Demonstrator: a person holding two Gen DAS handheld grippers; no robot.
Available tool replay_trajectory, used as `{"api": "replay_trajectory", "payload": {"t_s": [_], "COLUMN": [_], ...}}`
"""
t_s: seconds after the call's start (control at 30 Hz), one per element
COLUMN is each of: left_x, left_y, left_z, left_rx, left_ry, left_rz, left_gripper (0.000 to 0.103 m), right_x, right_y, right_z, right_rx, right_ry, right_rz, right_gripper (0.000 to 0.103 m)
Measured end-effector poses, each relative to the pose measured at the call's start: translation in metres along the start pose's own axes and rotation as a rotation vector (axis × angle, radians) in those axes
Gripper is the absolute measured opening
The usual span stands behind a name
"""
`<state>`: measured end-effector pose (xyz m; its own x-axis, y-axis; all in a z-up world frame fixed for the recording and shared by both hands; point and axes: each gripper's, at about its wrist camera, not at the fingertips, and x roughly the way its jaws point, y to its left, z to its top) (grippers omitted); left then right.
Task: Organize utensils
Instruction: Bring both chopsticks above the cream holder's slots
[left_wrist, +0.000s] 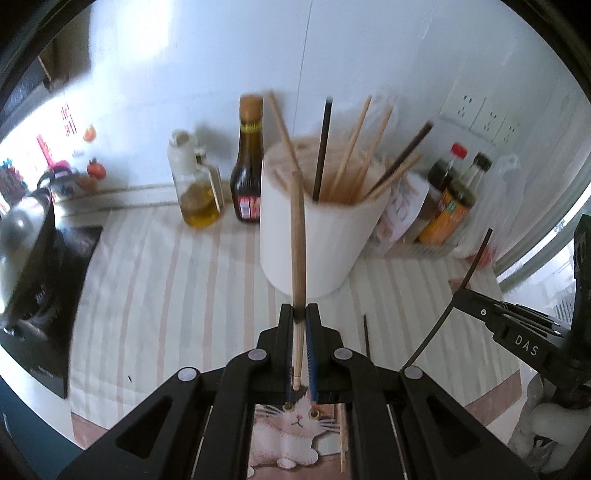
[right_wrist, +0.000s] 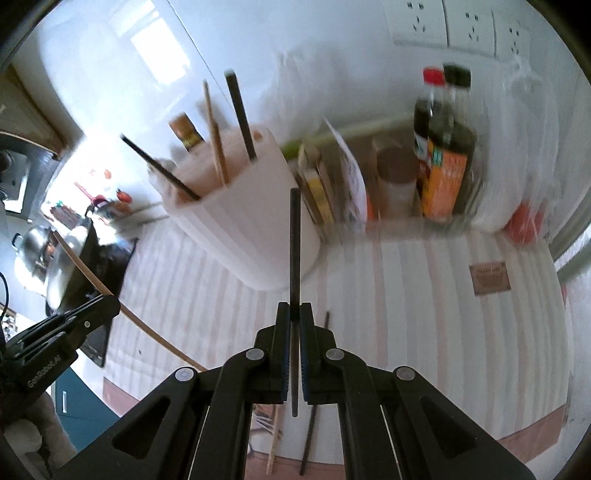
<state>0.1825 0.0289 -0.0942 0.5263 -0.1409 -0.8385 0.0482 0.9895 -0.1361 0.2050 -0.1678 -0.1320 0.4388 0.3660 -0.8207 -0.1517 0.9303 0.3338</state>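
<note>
left gripper (left_wrist: 300, 314) clamps wooden chopstick (left_wrist: 297, 236) before holder (left_wrist: 317, 236) | right gripper (right_wrist: 294, 312) clamps black chopstick (right_wrist: 295, 240) | oil bottle (left_wrist: 197, 184) only in left view | two chopsticks (right_wrist: 306, 435) lie on cloth (right_wrist: 406, 314)

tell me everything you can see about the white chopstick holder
The white chopstick holder is a tall, smooth, round cup, plastic by its look, standing upright on the striped cloth in front of the sauce bottles. Its open top holds several chopsticks leaning at different angles, most light wood, a few dark. Neither gripper touches it; the wooden chopstick held by the left gripper crosses in front of its wall in that view.
</note>
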Motion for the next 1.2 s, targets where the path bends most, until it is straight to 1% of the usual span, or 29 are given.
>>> {"api": "replay_trajectory", "payload": {"t_s": [0.17,0.43,0.63,0.77,0.93,1.03,1.2], "left_x": [-0.015,-0.036,-0.051,-0.066,-0.089,-0.097,-0.098], "left_y": [-0.006,-0.019,-0.023,-0.022,-0.021,-0.022,-0.021], "left_z": [0.015,0.029,0.042,0.061,0.094,0.112,0.133], "left_rx": [0.015,0.041,0.038,0.026,0.012,0.020,0.028], "left_ry": [-0.049,-0.105,-0.144,-0.190,-0.275,-0.320,-0.359], "left_rz": [-0.004,-0.026,-0.042,-0.062,-0.078,-0.066,-0.041], "left_gripper": [0.004,0.004,0.004,0.004,0.004,0.004,0.004], "right_x": [-0.020,-0.051,-0.074,-0.092,-0.116,-0.126,-0.131], "right_y": [0.010,0.030,0.046,0.055,0.064,0.071,0.081], "right_z": [0.018,0.040,0.056,0.071,0.101,0.118,0.143], "right_rx": [-0.012,-0.052,-0.080,-0.092,-0.108,-0.114,-0.115], "right_ry": [-0.050,-0.130,-0.189,-0.240,-0.324,-0.368,-0.407], "right_rz": [0.025,0.053,0.082,0.103,0.108,0.102,0.104], "right_gripper": [0.005,0.005,0.005,0.005,0.004,0.005,0.004]}}
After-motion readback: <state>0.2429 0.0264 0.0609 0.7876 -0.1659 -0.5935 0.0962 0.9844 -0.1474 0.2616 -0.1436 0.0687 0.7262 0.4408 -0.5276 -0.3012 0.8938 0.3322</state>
